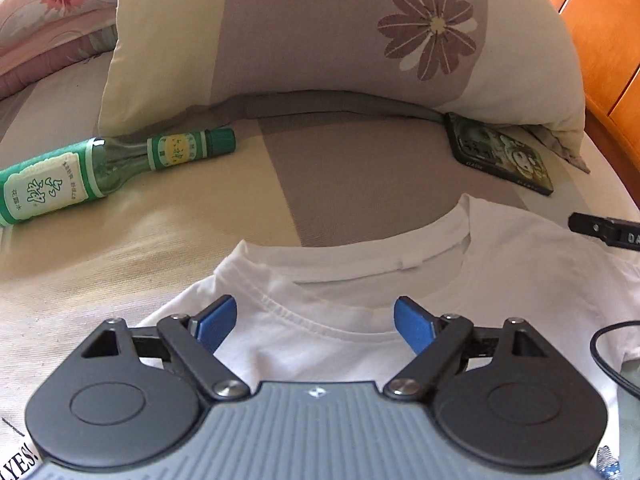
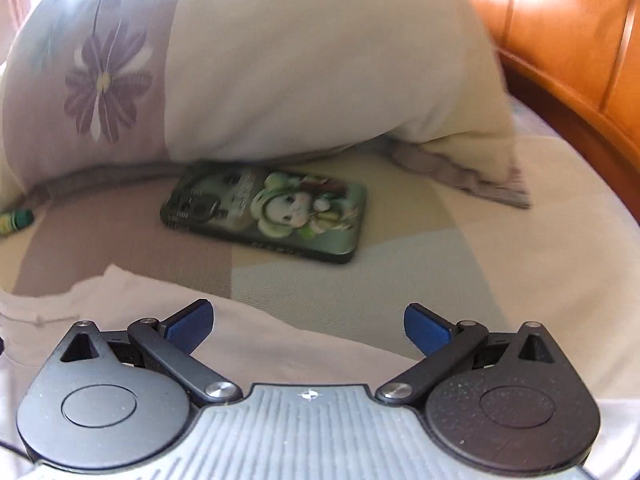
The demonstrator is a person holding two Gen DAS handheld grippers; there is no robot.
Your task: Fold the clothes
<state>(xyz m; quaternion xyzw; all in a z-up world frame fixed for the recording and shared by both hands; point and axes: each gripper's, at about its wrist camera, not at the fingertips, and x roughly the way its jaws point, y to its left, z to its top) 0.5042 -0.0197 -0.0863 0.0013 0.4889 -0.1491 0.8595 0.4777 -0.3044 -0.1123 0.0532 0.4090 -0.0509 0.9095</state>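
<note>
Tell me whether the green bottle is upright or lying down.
Lying down. The green bottle rests on its side on the bedsheet, cap toward the pillow.

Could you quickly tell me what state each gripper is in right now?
Left gripper: open, empty, above the white cotton T-shirt.
Right gripper: open, empty.

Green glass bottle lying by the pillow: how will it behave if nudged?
The green glass bottle lies on its side, so it would probably roll. Soft bedding may damp that. It looks like glass and mostly empty: likely light, rigid, breakable if knocked off.
</note>
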